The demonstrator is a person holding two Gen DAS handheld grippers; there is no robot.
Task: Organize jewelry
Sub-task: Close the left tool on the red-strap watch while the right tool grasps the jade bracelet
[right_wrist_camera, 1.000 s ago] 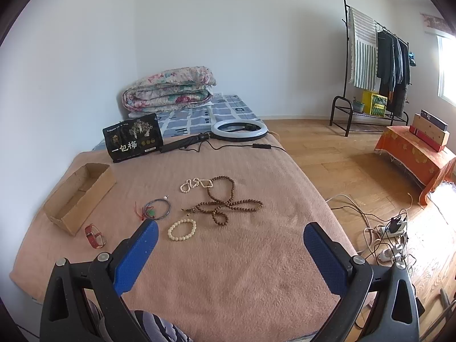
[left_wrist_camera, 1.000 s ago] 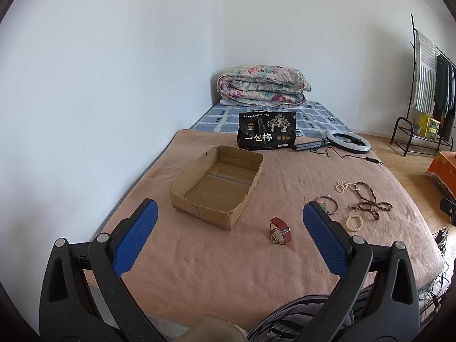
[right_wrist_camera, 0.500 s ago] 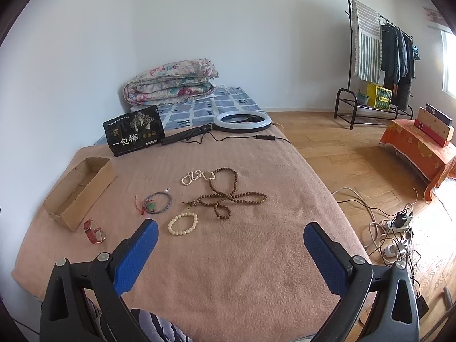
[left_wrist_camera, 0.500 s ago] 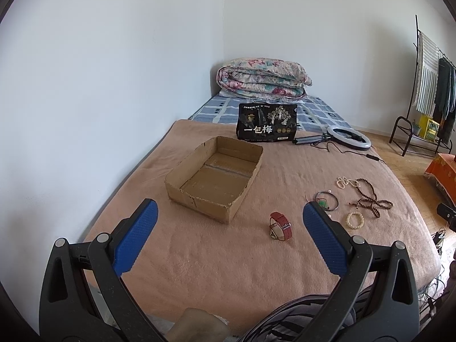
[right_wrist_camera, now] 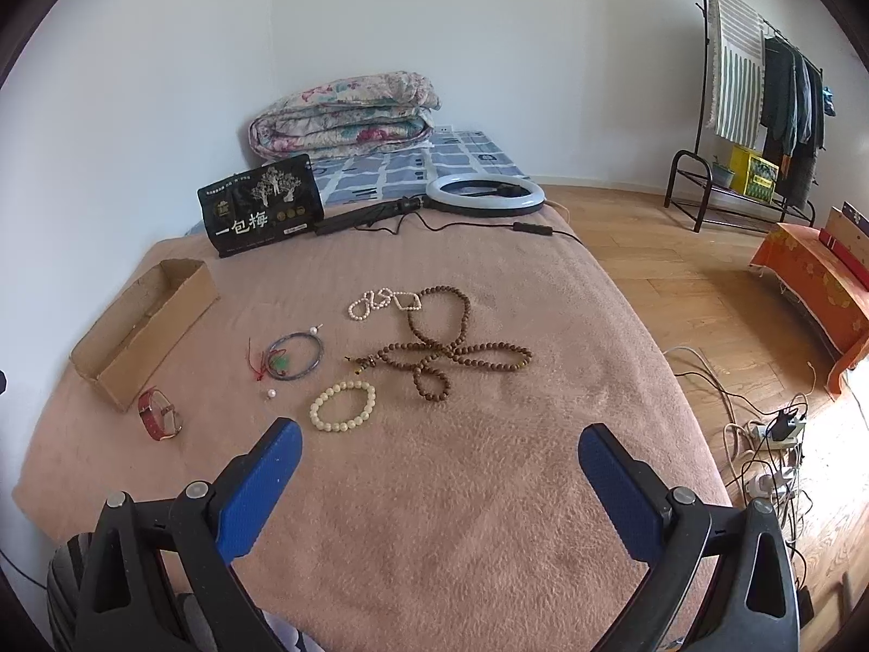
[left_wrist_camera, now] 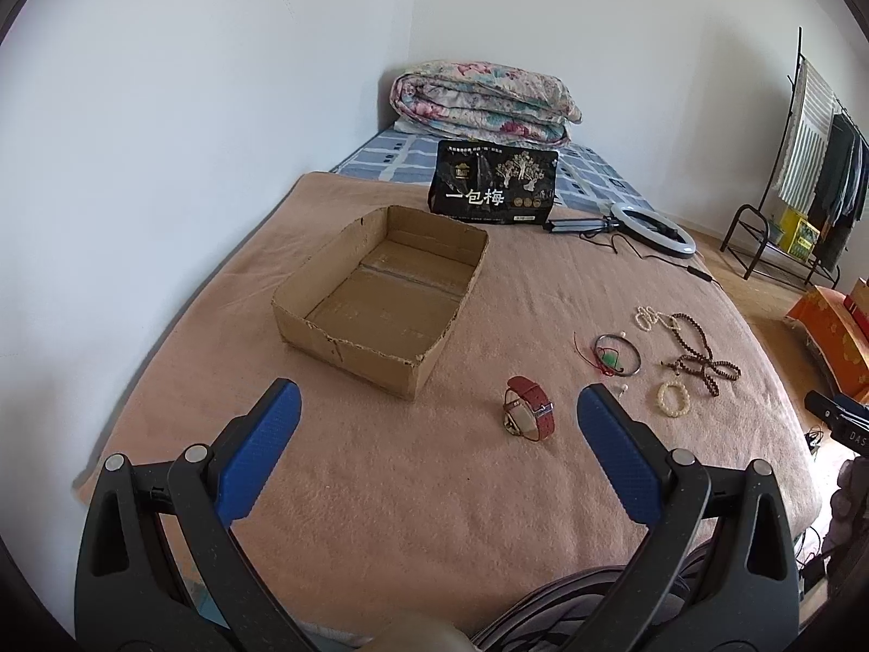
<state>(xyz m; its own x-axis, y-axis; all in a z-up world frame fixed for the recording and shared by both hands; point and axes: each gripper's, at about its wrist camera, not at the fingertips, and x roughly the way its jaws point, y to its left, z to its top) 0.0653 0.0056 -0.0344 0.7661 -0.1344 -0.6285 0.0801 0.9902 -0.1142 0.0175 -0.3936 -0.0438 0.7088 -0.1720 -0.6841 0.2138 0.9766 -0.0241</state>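
My left claw (left_wrist_camera: 434, 418) hangs spread wide and empty over the bed (left_wrist_camera: 380, 489), and my right claw (right_wrist_camera: 440, 451) is just as wide and empty. The red watch (left_wrist_camera: 528, 407) lies just ahead of the left claw, toward its right finger, strap looped and tipped on edge. The empty cardboard box (left_wrist_camera: 380, 293) sits ahead-left. The left claw is nearer; the beads (right_wrist_camera: 451, 350) lie before my right
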